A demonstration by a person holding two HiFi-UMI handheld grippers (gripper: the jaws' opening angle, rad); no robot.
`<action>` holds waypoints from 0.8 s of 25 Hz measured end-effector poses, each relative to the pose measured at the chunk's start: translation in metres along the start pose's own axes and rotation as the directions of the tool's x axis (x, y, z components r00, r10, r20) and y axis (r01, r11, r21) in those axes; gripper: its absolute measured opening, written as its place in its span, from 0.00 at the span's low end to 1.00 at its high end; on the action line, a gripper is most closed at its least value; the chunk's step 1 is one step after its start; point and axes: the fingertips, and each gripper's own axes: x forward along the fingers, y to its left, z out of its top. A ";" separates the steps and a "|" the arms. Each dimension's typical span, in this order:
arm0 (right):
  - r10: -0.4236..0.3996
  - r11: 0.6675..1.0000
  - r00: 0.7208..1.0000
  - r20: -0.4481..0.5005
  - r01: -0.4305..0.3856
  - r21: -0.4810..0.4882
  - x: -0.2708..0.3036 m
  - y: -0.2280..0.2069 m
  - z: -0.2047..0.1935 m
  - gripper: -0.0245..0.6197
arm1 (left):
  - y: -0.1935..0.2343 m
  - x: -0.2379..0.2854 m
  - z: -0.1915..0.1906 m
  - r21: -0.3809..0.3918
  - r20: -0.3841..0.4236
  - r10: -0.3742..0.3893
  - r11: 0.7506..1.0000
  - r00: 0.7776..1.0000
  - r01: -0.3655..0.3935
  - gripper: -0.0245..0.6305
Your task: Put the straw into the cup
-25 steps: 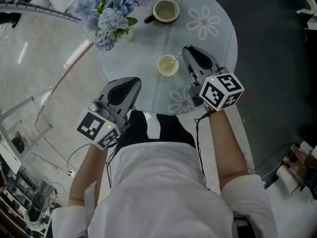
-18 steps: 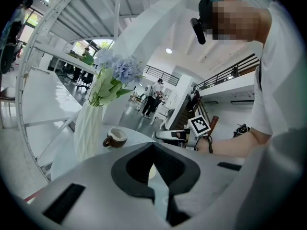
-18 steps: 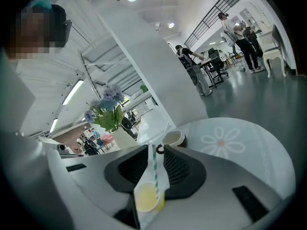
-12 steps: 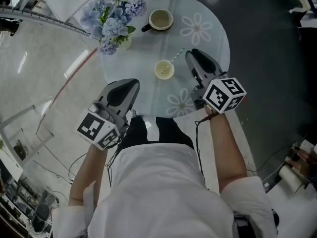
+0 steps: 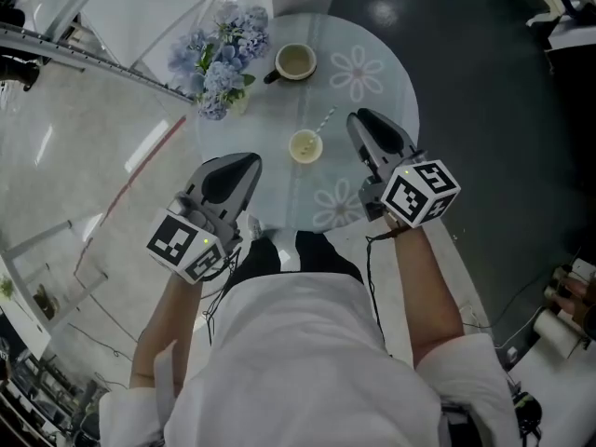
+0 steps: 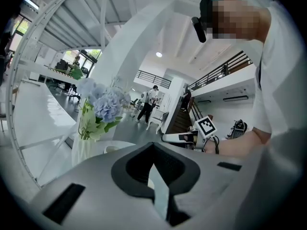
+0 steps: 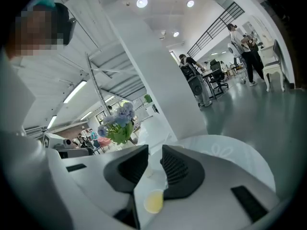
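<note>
- Our left gripper (image 5: 244,164) hovers at the near left edge of the round glass desk (image 5: 270,119), which is printed with white flowers. Its own view shows the dark pads pressed together at the tips, with nothing between them.
- Our right gripper (image 5: 363,121) hangs over the desk just right of the cup. Its ribbed pads stand apart and pinch nothing.
- Between the two grippers stands the small pale cup (image 5: 304,145), which holds a yellowish drink. The thin pale straw (image 5: 324,119) sits in it, lower end in the drink, upper end leaning over the rim toward the far right.
- In the right gripper view the cup shows only as a yellow disc low in the gap, and we cannot make out the straw there.
- Farther off stands a cream mug (image 5: 294,61) with a dark handle, filled with a pale liquid.
- At the far left, blue hydrangeas (image 5: 223,49) cover their vase (image 6: 82,150) from above. The left gripper view shows the vase pale, its foot cut off by the gripper body.
</note>
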 end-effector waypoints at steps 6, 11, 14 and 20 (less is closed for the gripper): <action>-0.005 1.000 1.000 0.019 0.005 -0.016 -0.015 0.019 0.014 0.19 | -0.004 -0.004 0.016 0.023 0.014 -0.024 0.999 1.000 0.024 0.07; 0.001 1.000 0.999 0.046 0.001 -0.031 -0.032 0.041 0.027 0.16 | -0.011 -0.008 0.029 0.041 0.024 -0.052 0.998 0.998 0.051 0.07; 0.006 0.999 0.998 0.056 -0.004 -0.039 -0.038 0.053 0.030 0.15 | -0.013 -0.010 0.034 0.051 0.028 -0.068 0.996 0.997 0.067 0.07; 0.001 0.999 0.998 0.065 0.002 -0.049 -0.046 0.068 0.032 0.13 | -0.016 -0.012 0.041 0.068 0.034 -0.100 0.993 0.994 0.097 0.07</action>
